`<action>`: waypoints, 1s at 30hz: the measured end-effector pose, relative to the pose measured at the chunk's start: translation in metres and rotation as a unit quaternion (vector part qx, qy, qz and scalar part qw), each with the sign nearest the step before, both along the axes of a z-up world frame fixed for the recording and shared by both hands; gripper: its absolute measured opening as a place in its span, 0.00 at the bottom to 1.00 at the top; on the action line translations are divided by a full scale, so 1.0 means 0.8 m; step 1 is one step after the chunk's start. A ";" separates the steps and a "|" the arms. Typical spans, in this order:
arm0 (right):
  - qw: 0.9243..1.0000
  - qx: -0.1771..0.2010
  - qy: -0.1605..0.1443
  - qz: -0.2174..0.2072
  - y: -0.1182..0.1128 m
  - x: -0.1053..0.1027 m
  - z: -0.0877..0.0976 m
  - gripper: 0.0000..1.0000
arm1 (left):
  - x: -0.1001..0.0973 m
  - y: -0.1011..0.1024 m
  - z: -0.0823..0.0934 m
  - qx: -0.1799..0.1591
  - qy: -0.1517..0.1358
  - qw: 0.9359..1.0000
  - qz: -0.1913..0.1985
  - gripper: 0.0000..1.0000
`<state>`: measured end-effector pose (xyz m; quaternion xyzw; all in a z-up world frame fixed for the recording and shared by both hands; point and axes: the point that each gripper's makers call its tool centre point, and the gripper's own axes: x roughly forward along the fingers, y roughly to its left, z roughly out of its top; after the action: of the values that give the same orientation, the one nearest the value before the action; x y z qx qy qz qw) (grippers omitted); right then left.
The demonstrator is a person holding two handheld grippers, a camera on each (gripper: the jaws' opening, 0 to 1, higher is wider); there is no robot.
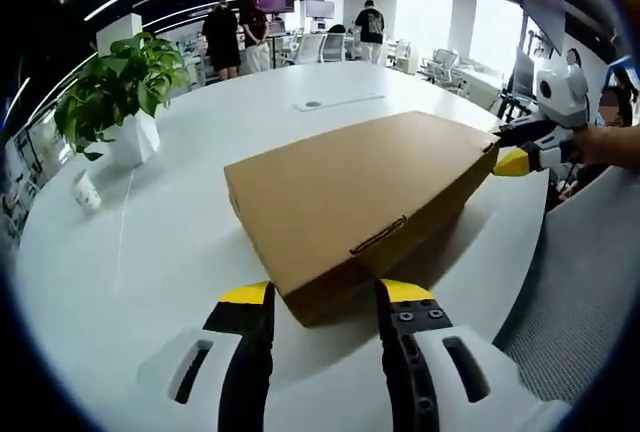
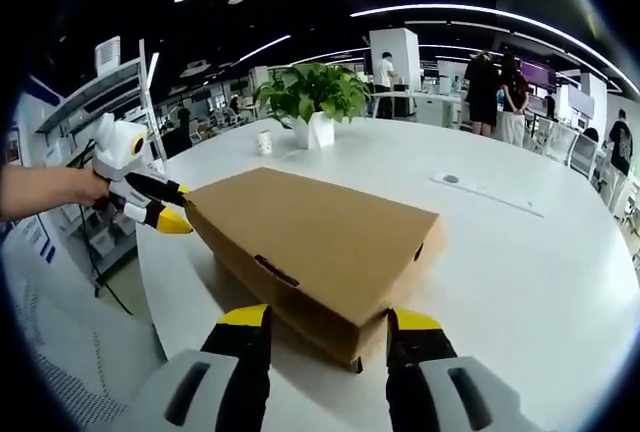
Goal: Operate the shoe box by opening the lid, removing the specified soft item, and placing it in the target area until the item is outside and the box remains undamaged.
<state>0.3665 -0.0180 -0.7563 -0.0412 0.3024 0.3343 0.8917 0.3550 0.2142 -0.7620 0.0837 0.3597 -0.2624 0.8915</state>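
A brown cardboard shoe box (image 1: 350,192) lies shut on the round white table (image 1: 150,252), its lid tab (image 1: 378,235) on the near side. My left gripper (image 1: 325,297) is open, its yellow-tipped jaws on either side of the box's near corner. My right gripper (image 1: 520,157) shows at the box's far corner. In the right gripper view the same box (image 2: 310,237) sits ahead, and my right gripper (image 2: 330,320) is open around its near corner. The left gripper (image 2: 165,214), held by a hand (image 2: 40,192), meets the box's left corner.
A potted plant (image 1: 125,92) in a white pot and a small white cup (image 1: 87,192) stand at the table's far side. A flat white strip (image 1: 340,102) lies beyond the box. People (image 1: 235,37) stand among office chairs behind. Grey carpet (image 1: 590,282) lies past the table edge.
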 end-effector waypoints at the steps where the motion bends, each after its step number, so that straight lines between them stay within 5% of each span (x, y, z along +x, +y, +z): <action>1: 1.000 0.001 0.000 0.000 0.000 0.000 0.002 0.43 | 0.000 0.000 0.002 0.001 -0.002 1.000 -0.001 0.41; 30: 1.000 -0.003 -0.019 0.011 0.000 0.006 0.035 0.42 | 0.006 0.004 0.035 0.004 -0.028 1.000 -0.013 0.39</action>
<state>0.3710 -0.0180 -0.7286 -0.0538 0.2861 0.3425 0.8933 0.3602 0.2174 -0.7343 0.0994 0.3344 -0.2700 0.8974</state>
